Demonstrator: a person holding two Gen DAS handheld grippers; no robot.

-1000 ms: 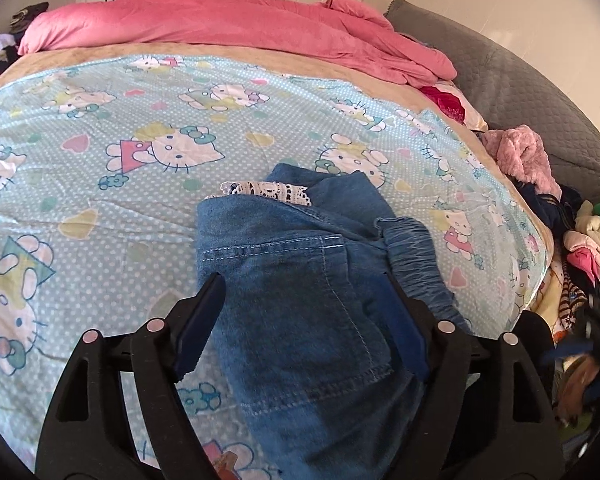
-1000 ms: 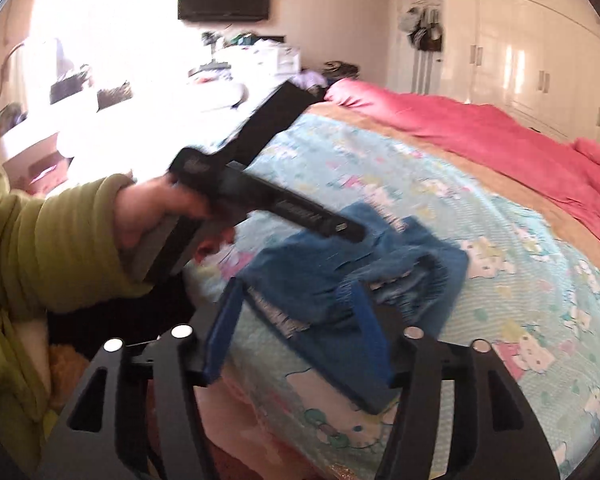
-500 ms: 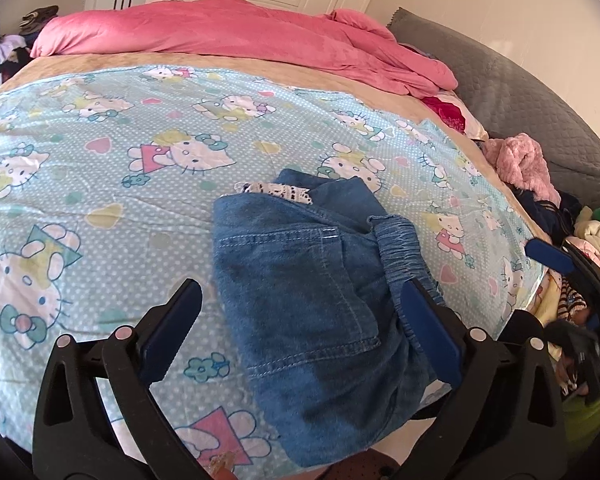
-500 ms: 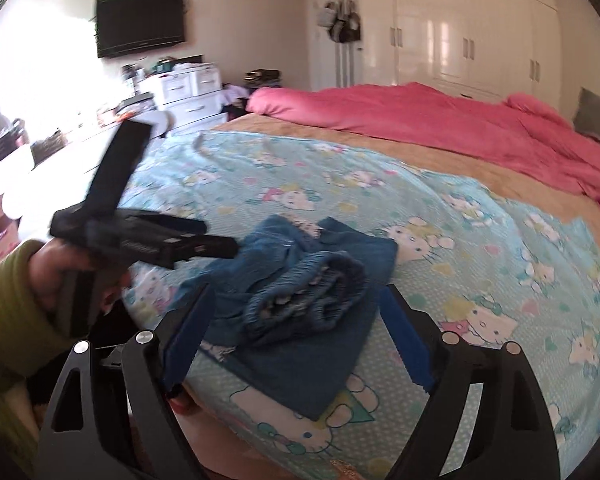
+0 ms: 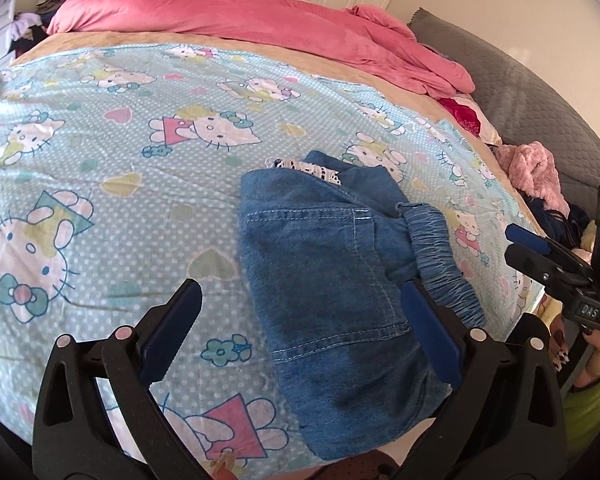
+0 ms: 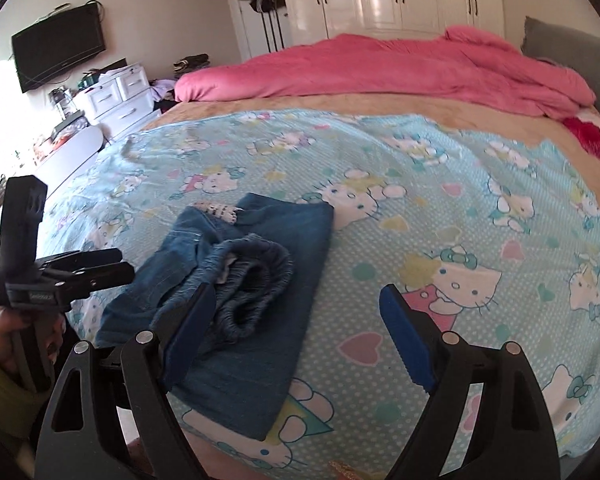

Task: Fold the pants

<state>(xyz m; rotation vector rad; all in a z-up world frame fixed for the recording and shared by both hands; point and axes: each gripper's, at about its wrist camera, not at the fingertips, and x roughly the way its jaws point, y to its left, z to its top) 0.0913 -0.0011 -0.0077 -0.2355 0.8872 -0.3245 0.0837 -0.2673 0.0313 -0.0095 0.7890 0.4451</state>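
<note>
Both grippers' jaws have just opened off the denim. Left wrist: left gripper wide, empty; one folded pants on one cartoon sheet. Right wrist: right gripper wide, empty (pants at bed's near edge)

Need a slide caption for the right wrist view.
Folded denim pants lie on the cartoon-print sheet; right gripper open above them, holding nothing.

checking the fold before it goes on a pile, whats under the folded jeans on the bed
The folded jeans lie directly on the cartoon-cat sheet. A patterned white trim peeks out at their far edge. What the denim layers cover cannot be seen.
</note>
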